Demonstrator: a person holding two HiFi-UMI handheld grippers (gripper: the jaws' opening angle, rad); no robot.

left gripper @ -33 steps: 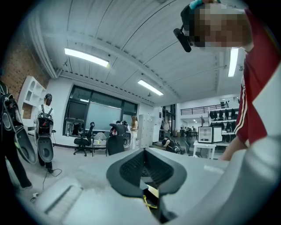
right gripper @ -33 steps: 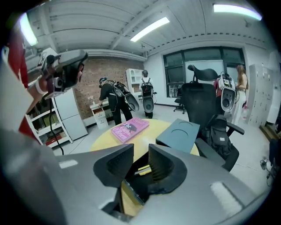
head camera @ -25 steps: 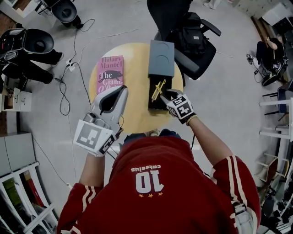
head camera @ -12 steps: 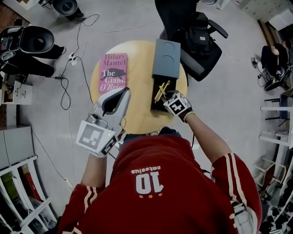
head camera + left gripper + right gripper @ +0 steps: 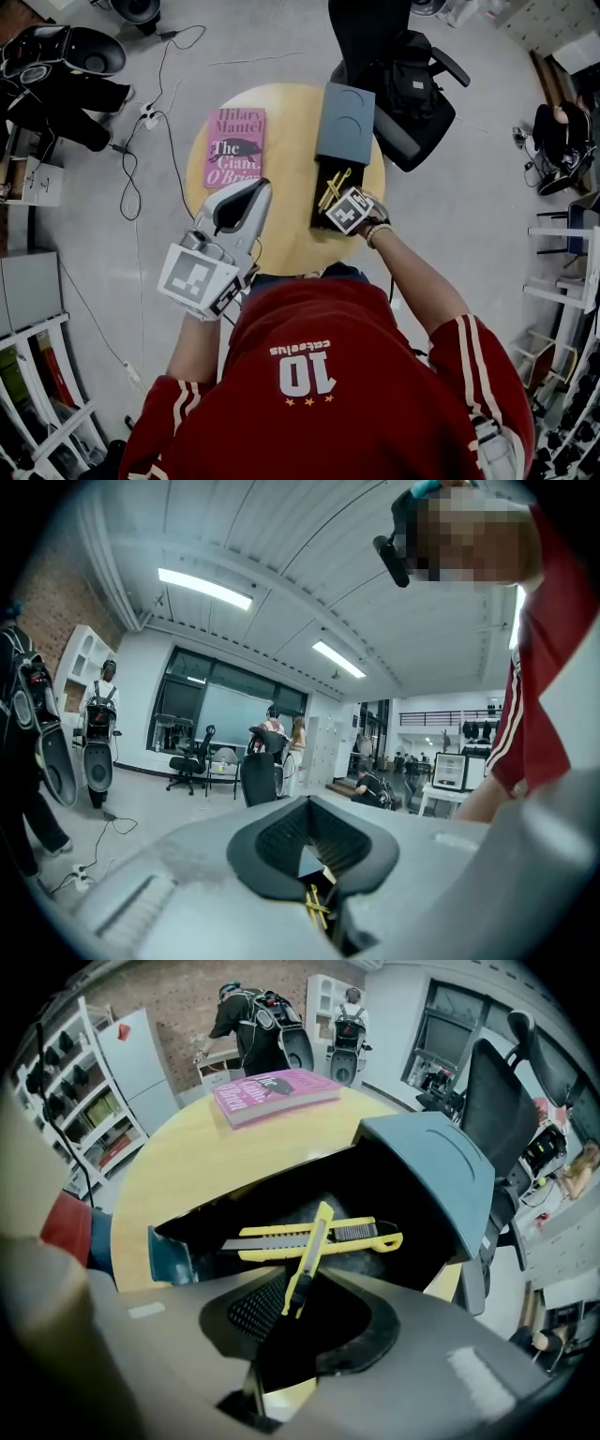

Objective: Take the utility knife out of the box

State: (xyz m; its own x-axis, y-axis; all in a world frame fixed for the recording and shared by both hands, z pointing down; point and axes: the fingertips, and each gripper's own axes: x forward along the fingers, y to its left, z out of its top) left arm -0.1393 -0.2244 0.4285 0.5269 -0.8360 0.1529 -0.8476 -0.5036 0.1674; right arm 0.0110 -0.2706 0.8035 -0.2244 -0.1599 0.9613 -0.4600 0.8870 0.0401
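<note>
Your right gripper (image 5: 298, 1321) has dropped and tipped nose-down since a second ago, so it now hangs over the near end of the open box (image 5: 169, 1255). Its jaws have just been closing a little. They stand well apart, with the near end of the slim utility knife (image 5: 305, 1274) between them, and I judge that the pads are not yet pressing on it. Your left gripper (image 5: 251, 187) has barely shifted. It is fully closed on nothing and hovers level over the near edge of the round table (image 5: 281, 239), well apart from the box.

Both knives are inside the black box. The slim one lies across a wider utility knife (image 5: 380, 1240), touching it where they cross. The grey lid (image 5: 345, 122) is slid toward the far end, and the pink book (image 5: 234, 147) lies apart to the left.

Watch three things:
- **Pivoting:** You are lined up on the very end of the slim knife, so it may swing or slip out as you lift.
- **The other knife:** The slim one rests on the wider one, whose blade looks extended. A dragged lift could lever the wider knife or carry it along.
- **The box:** Nothing steadies it, so a jaw catching its wall could shove it across the table.
</note>
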